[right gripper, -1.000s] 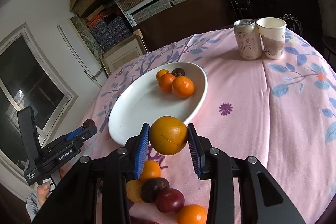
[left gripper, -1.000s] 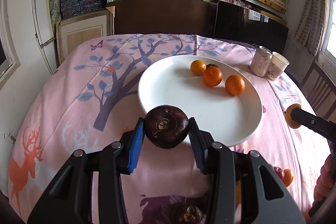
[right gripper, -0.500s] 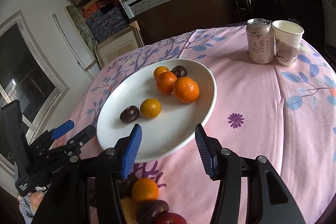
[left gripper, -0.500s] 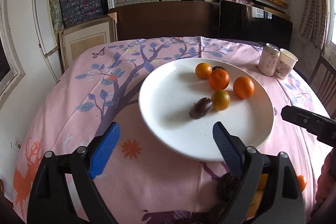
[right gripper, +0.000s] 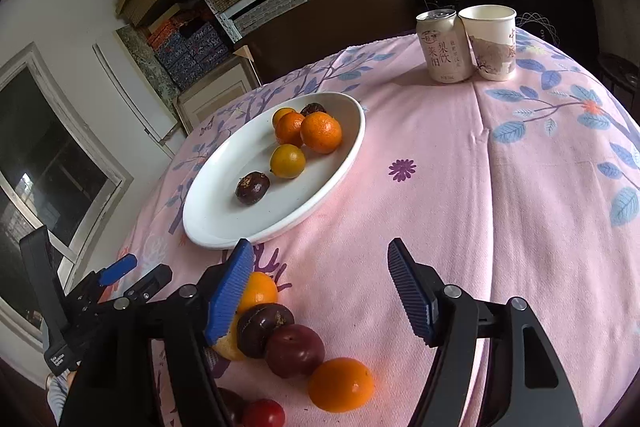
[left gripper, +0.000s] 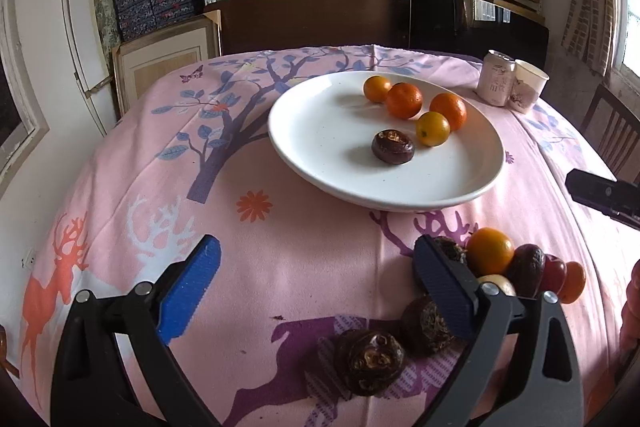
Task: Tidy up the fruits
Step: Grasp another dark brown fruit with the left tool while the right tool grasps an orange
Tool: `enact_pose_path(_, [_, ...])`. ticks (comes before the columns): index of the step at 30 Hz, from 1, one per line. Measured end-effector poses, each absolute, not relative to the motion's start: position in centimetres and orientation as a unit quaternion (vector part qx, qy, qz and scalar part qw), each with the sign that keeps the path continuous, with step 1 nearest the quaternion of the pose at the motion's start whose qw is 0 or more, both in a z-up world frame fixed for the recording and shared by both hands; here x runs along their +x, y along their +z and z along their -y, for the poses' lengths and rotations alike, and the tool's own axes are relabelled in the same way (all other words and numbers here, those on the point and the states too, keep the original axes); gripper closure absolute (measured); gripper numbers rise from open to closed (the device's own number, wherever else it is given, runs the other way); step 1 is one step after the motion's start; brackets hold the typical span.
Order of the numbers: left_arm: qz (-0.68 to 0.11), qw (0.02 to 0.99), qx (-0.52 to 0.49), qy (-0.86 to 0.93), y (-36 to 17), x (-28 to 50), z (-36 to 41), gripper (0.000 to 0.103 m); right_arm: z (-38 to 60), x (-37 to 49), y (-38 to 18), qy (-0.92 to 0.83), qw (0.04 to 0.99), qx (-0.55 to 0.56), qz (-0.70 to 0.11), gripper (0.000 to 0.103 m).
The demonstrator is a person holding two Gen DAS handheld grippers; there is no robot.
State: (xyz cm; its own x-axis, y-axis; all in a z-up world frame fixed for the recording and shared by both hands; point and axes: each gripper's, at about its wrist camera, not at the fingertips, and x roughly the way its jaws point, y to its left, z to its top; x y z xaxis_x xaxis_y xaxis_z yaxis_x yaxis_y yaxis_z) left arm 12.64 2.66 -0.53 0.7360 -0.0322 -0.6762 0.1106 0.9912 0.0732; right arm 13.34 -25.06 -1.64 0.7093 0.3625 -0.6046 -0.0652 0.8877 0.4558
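The left gripper [left gripper: 316, 287] hangs over the near edge of the table with its blue pads spread wide and nothing between them; its right pad sits just beside a dark brown fruit [left gripper: 426, 319] in the loose pile of fruit [right gripper: 296, 351] on the pink tablecloth [left gripper: 312, 247]. The right gripper [right gripper: 320, 287] is likewise wide apart and empty, its left pad over an orange [right gripper: 258, 291] of that pile. Past both, the white plate [left gripper: 320, 143] near the table's middle holds four oranges and a dark fruit [left gripper: 393, 146], with a second dark one partly hidden behind the oranges in the right wrist view. At the far right corner a pale can [right gripper: 442, 45] printed with the Chinese characters 莱阳 and 梨饮 touches a paper cup [right gripper: 491, 41]; the cup's own characters are too cropped to read.
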Motion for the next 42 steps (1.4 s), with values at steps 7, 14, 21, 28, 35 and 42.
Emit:
enact_pose_path(7, [-0.387, 0.92, 0.044, -0.039, -2.0, 9.1, -4.4, 0.005, 25.5, 12.8, -1.4, 0.12, 0.9, 0.214, -0.36, 0.03])
enact_pose_path(14, [-0.401, 0.907, 0.118, -0.048, -3.7, 8.0, -1.9, 0.005, 25.5, 12.2, -1.6, 0.12, 0.9, 0.209, -0.363, 0.03])
enact_pose_path(21, [-0.422, 0.899, 0.112, 0.029, -4.5, 9.9, -4.0, 0.004, 26.2, 10.4, -2.2, 0.115, 0.901, 0.197, -0.368, 0.03])
enact_pose_path(28, [-0.445, 0.893, 0.058, 0.037, -4.8, 10.8, -6.2, 0.004, 26.0, 8.4, -3.6, 0.126, 0.894, 0.167, -0.395, 0.03])
enact_pose_path(35, [-0.457, 0.889, 0.025, 0.024, -5.1, 11.1, -7.1, 0.004, 23.5, 8.0, -4.4, 0.122, 0.903, 0.088, -0.403, 0.044])
enact_pose_path(42, [-0.452, 0.891, 0.03, 0.019, -5.0, 11.0, -6.7, 0.004, 22.2, 8.1, -5.0, 0.125, 0.899, 0.05, -0.417, 0.062])
